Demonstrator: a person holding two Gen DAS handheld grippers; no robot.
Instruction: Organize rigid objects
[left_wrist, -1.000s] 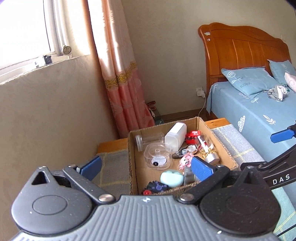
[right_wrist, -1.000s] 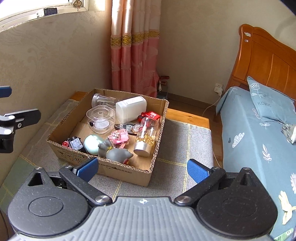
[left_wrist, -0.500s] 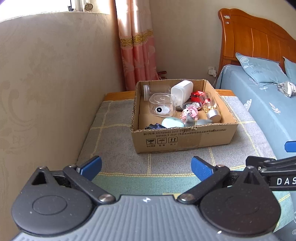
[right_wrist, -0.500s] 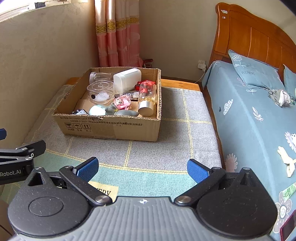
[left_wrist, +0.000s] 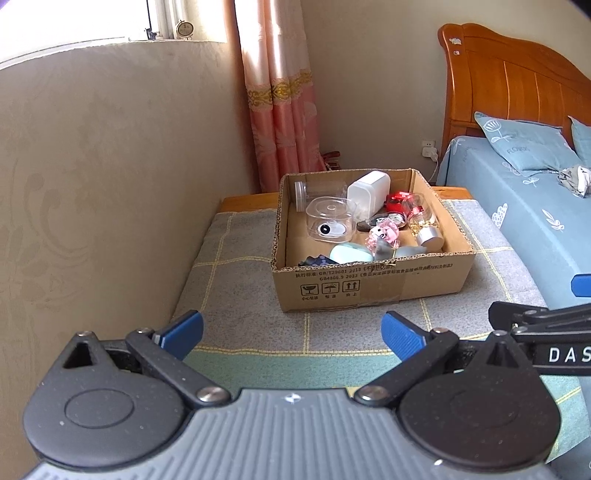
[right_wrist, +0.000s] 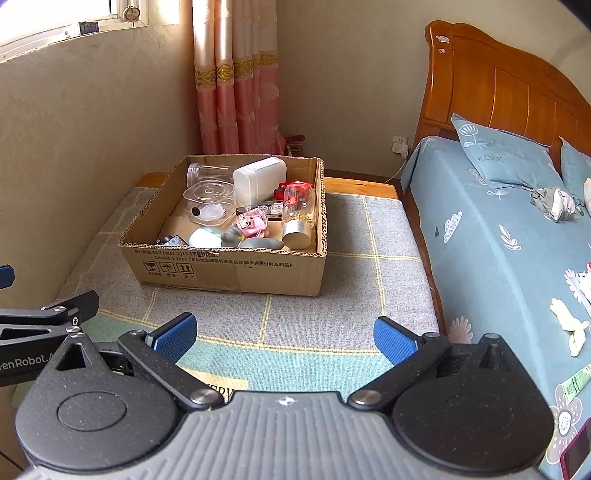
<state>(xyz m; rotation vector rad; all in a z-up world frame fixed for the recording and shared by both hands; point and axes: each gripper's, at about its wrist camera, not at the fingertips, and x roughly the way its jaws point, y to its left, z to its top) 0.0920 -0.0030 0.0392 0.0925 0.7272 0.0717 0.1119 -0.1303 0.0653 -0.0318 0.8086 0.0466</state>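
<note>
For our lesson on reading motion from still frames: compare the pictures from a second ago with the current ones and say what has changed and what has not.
Both grippers drew back from the cardboard box, which now sits farther off in both views. The left gripper and right gripper kept their jaws open and empty; nothing was grasped or released. The box and its contents stayed put on the checked mat.

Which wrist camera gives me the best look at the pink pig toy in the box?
Right wrist: it looks down into the cardboard box, showing the pink pig toy almost whole. In the left wrist view the pig is lower-angled and partly hidden by the grey toy.
</note>
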